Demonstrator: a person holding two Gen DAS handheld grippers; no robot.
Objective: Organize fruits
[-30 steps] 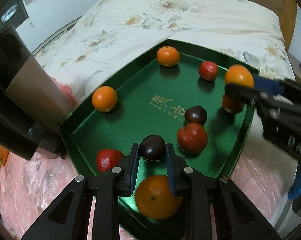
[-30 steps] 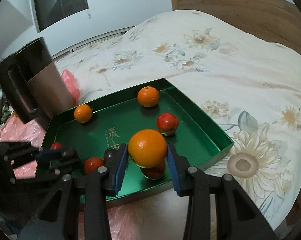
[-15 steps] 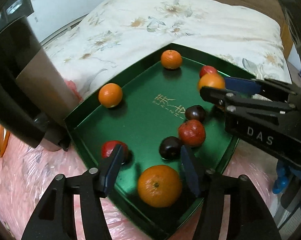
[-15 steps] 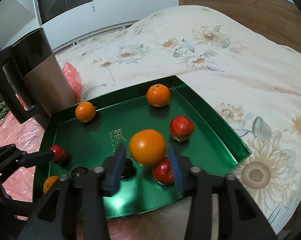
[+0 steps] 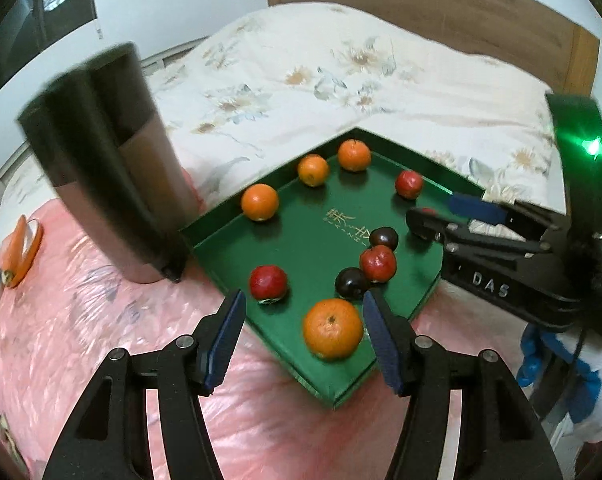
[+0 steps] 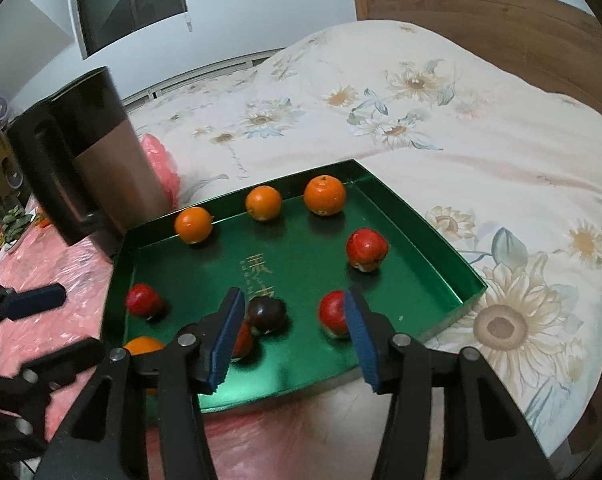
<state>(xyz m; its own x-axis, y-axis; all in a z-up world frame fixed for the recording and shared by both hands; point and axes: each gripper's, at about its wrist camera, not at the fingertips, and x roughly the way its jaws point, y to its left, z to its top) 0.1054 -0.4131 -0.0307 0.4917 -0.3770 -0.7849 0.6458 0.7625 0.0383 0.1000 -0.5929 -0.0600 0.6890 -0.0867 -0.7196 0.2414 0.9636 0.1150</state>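
Green tray [image 6: 441, 248] of oranges, red and dark fruits beside a bed.
Left gripper [image 5: 304, 330] jaws spread, empty; right gripper [image 6: 295, 334] jaws opening, holding nothing.

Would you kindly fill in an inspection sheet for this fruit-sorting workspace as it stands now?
Surface: pink plastic sheet beside a floral bedspread.
Job's things: green tray holds four oranges, three in a row by its far wall and one near corner; four red fruits, e.g.; two dark fruits, e.g..
Clutter: dark kettle stands by the tray.
Grippers: left tongs open, empty; right tongs opening, nothing held.
Cables: nothing seen.
Surroundings: wooden headboard, window.
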